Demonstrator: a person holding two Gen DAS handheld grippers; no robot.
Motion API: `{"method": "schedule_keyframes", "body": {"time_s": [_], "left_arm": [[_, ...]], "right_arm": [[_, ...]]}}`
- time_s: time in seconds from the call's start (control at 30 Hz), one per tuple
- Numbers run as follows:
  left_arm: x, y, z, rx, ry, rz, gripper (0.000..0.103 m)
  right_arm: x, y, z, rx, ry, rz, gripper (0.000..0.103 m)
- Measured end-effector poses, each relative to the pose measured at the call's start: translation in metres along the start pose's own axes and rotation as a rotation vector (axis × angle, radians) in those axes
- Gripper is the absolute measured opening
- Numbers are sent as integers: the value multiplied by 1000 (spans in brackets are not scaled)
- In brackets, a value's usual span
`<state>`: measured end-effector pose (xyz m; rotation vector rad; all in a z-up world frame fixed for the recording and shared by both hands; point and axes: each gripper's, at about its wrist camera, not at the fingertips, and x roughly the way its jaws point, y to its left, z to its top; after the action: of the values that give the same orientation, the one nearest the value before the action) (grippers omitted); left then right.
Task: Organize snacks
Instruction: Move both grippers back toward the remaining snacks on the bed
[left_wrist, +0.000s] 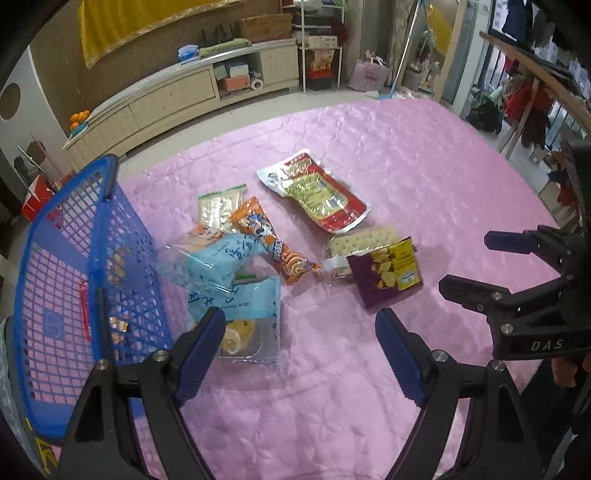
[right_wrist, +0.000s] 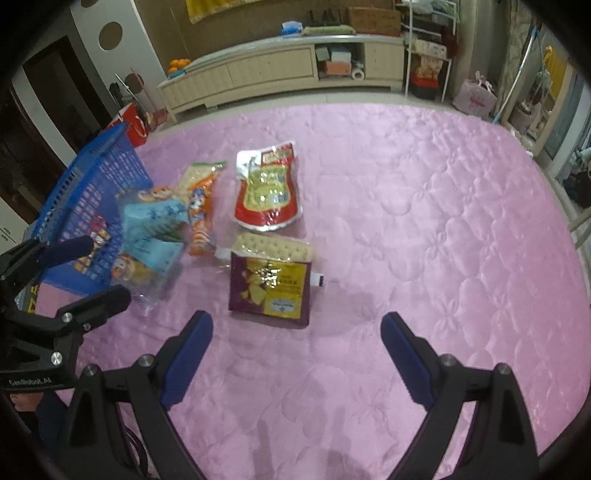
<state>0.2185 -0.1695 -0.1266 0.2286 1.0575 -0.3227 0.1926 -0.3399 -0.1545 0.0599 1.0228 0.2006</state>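
The left gripper (left_wrist: 301, 325) hangs over the pink quilt (left_wrist: 406, 166) with jaws wide and empty, tilted downward; the right gripper (right_wrist: 297, 328) likewise, spread and holding nothing. A blue basket (left_wrist: 66, 258) stands at the left, a few small wrappers inside. Beside it lie the blue packets (left_wrist: 236, 273), one just under the left finger. Farther off are the red pouch (left_wrist: 317, 192), the purple bag (right_wrist: 271, 288) just ahead of the right gripper, the crackers (left_wrist: 364, 240), and an orange packet (left_wrist: 273, 243).
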Motion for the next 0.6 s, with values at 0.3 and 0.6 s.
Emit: {"method": "schedule_keyframes", "body": {"time_s": [0.3,0.6], "left_arm": [[44,11,-2,7,69,6,82],[66,19,-3,18,91,0,82]], "right_arm": [[39,3,5,-2,51,29,94],[68,20,17,-22,82,16,94]]}}
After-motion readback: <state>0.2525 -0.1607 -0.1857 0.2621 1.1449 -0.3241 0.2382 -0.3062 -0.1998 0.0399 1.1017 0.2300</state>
